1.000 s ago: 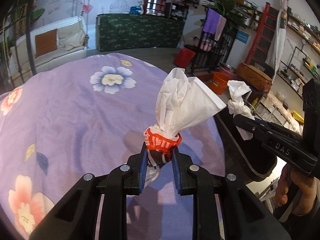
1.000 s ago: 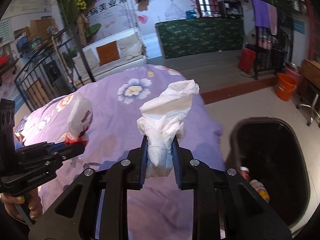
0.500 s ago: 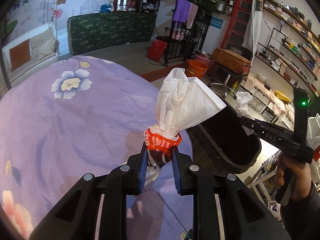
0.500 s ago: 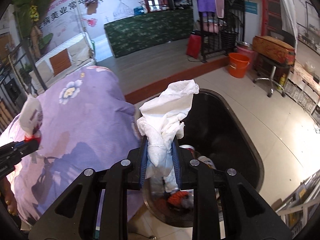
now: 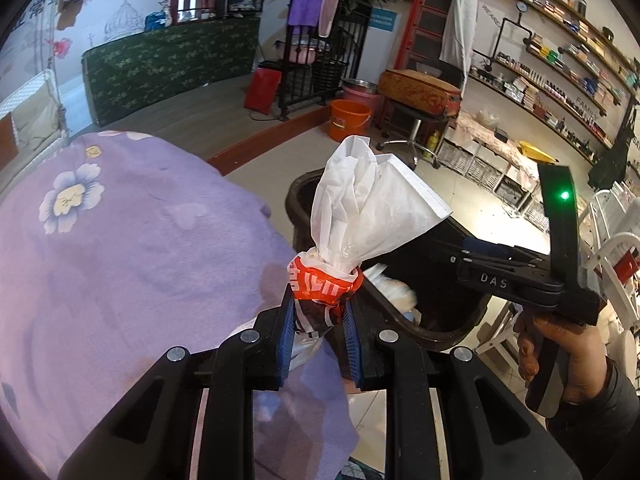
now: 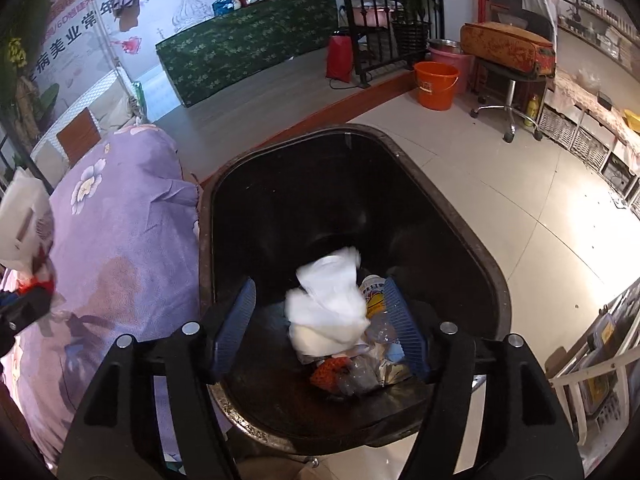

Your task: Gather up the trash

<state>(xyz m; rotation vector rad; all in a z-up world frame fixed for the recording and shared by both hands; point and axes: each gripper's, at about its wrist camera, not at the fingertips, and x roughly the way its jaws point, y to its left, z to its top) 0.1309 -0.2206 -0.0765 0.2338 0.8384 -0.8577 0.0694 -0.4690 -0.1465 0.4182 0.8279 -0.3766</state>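
Left wrist view: the left claw [image 5: 319,320] is clamped on a red-banded wrapper stuffed with white tissue [image 5: 362,220], held over the purple flowered bedspread [image 5: 120,248] just beside the black trash bin [image 5: 460,330]; the right hand [image 5: 560,356] grips its tool's handle. Right wrist view: the right claw [image 6: 316,332] is spread wide above the bin, a crumpled white tissue [image 6: 330,308] between its fingers [image 6: 236,320], over bottles and scraps

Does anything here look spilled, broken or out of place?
Nothing spilled. The white tissue is blurred, apparently dropping from the open right tool into the black bin. The left tool grips a tissue-stuffed wrapper beside the bin.
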